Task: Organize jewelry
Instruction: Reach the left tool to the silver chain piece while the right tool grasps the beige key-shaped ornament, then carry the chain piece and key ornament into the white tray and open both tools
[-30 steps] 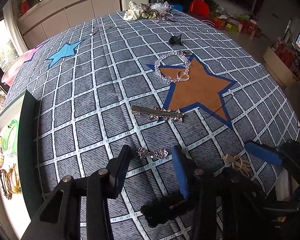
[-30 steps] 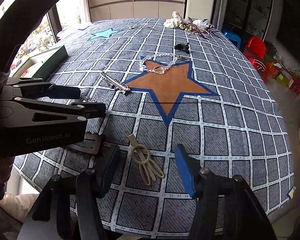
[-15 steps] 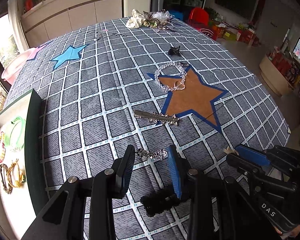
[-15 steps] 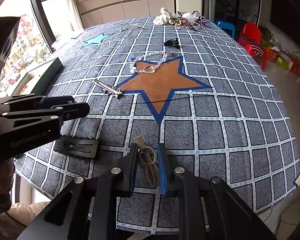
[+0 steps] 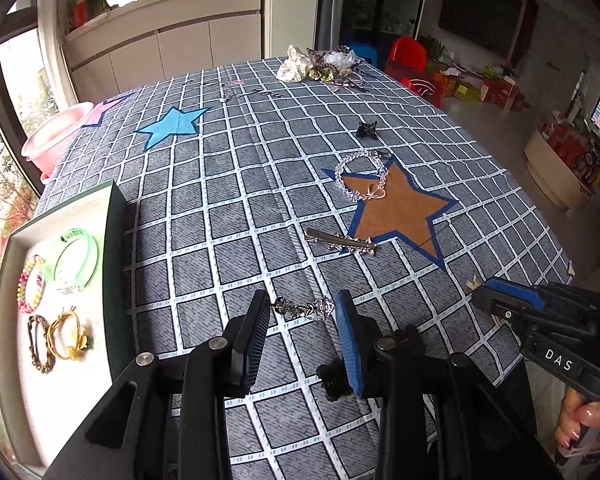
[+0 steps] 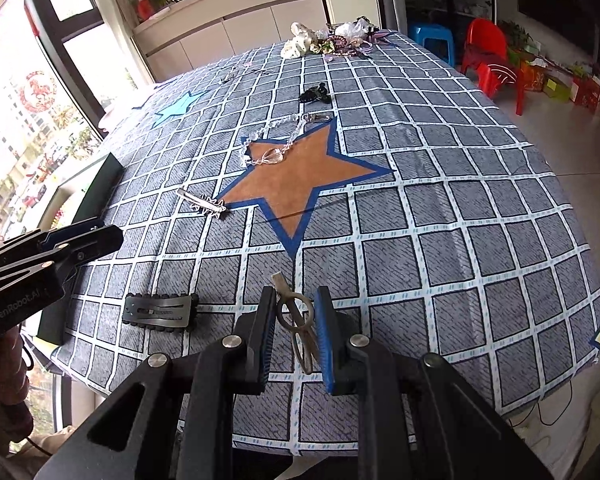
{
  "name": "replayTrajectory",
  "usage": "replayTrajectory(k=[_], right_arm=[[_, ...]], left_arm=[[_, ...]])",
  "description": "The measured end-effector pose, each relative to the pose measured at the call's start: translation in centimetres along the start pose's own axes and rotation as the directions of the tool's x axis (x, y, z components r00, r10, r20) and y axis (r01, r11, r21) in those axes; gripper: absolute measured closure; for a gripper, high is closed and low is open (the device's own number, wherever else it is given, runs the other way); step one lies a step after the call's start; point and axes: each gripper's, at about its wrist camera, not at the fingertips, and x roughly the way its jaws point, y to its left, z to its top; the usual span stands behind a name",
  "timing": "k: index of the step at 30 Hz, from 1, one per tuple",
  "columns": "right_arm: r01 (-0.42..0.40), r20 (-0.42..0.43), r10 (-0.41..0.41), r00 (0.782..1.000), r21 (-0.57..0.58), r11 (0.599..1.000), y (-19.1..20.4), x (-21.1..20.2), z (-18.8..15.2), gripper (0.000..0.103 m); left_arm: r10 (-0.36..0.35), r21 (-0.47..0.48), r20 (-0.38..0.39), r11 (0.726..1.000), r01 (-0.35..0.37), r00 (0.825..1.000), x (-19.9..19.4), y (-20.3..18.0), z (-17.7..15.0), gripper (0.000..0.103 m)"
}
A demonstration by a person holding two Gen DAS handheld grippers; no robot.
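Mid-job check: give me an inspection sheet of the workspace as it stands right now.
Surface: table under a grey checked cloth with blue and brown star patches.
Job's things: white tray at the table's edge holds bracelets; crystal necklace on the brown star; silver hair clip beside it; small silver piece ahead of the left gripper; black barrette; black claw clip.
Clutter: heap of flowers and trinkets at the far edge.
Grippers: left gripper open, nothing held; right gripper shut on a beige looped hair clip.
Cables: nothing seen on the table.
Surroundings: cabinets, windows, red chair.
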Motion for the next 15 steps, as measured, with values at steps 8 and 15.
replayTrajectory(k=[8,15], right_arm=[[-0.034,0.013,0.034,0.999,-0.029,0.999,2.2,-0.8,1.2,0.082],[-0.078,0.015,0.08,0.997,-0.101,0.992,6.1,-0.9,2.7,0.082]], left_arm=[[0.036,-0.057,0.037,0.998,-0.034,0.999,-2.1,3.0,-1.0,0.061],[0.081,-0.134,0.061,0.988,-0.073,0.995,-3.9,6.9,-2.5,0.061]])
